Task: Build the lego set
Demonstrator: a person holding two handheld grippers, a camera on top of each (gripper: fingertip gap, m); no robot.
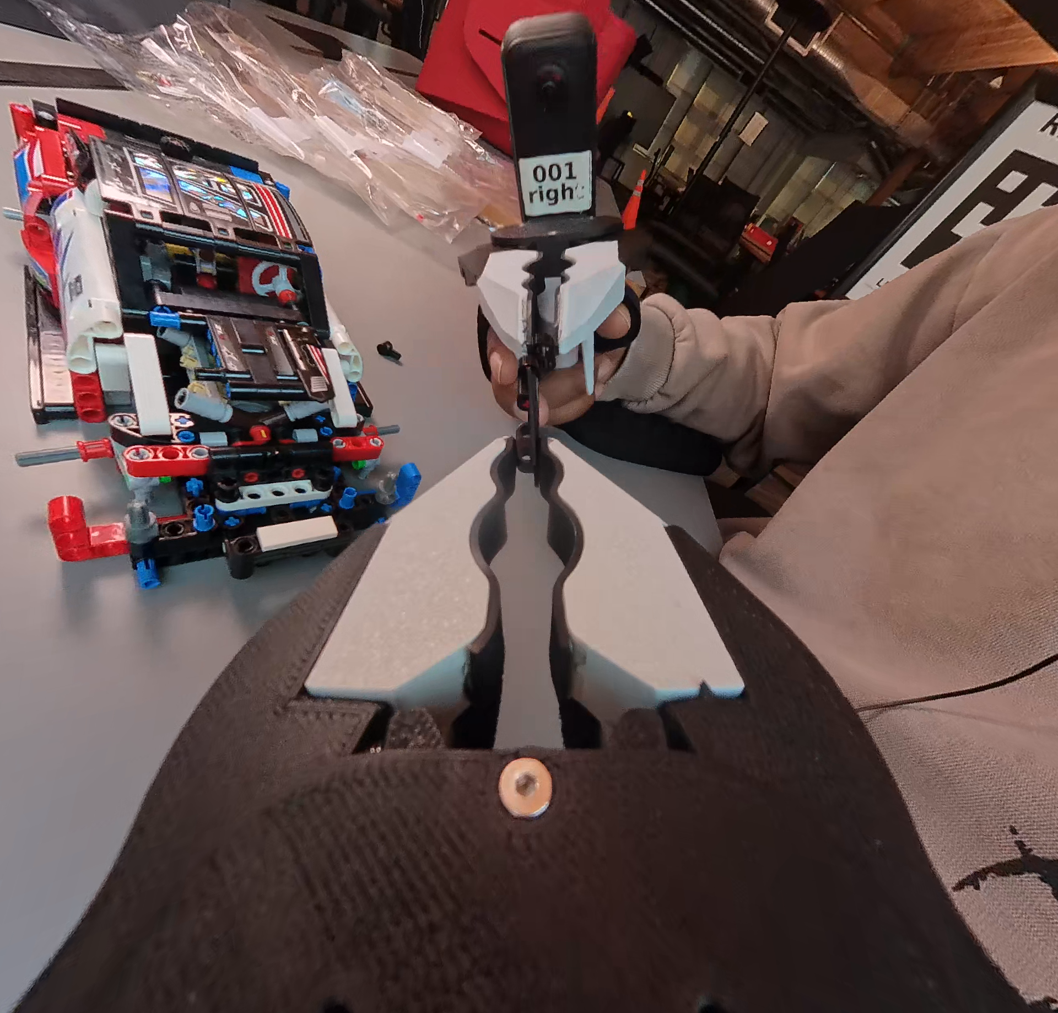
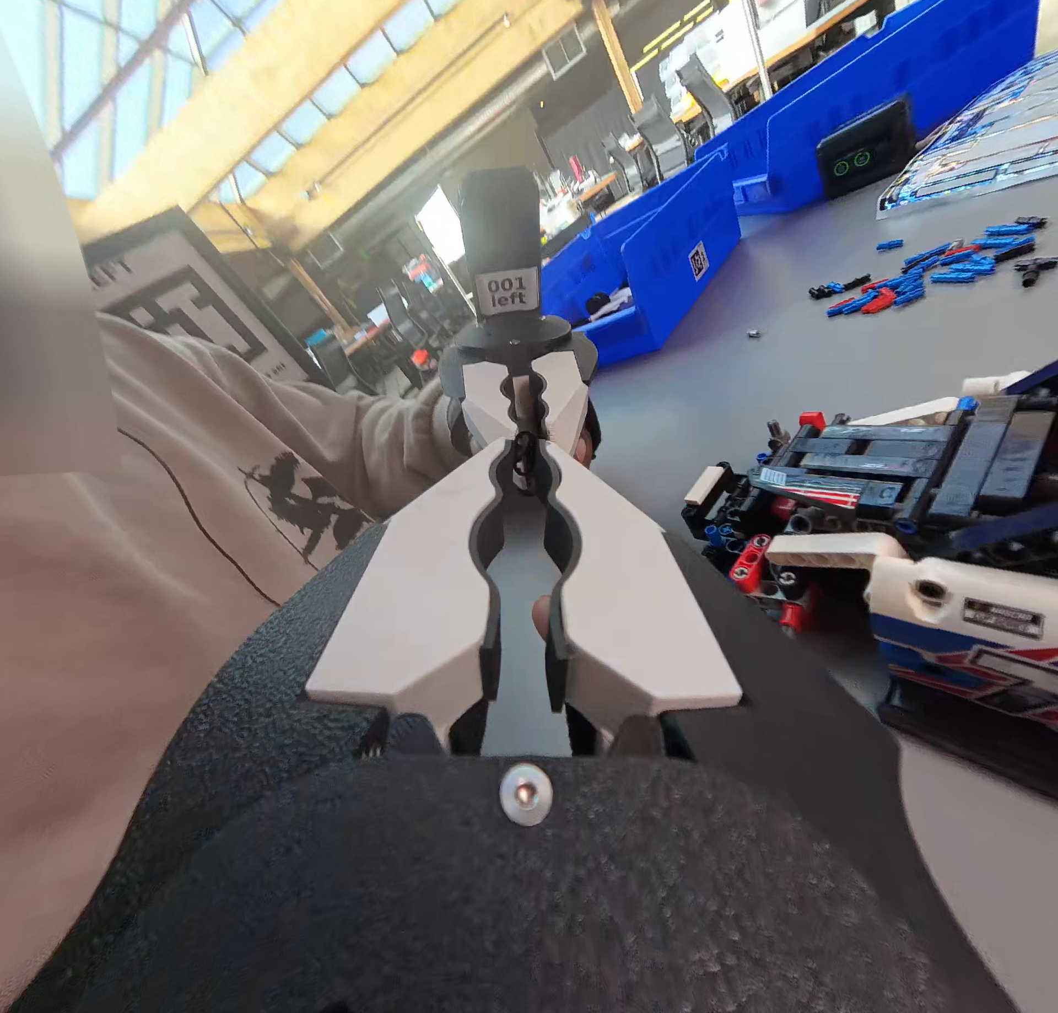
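1. Grippers meet tip to tip above the grey table: left gripper and right gripper both clamp one slim black lego piece.
2. Part-built lego car lies on the table, well left of the left gripper.

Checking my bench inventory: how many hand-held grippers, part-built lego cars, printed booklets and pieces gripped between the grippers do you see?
Hand-held grippers: 2, the left hand-held gripper and right hand-held gripper
Part-built lego car: 1
Printed booklet: 1
Black lego piece, gripped by both: 1
Total: 5
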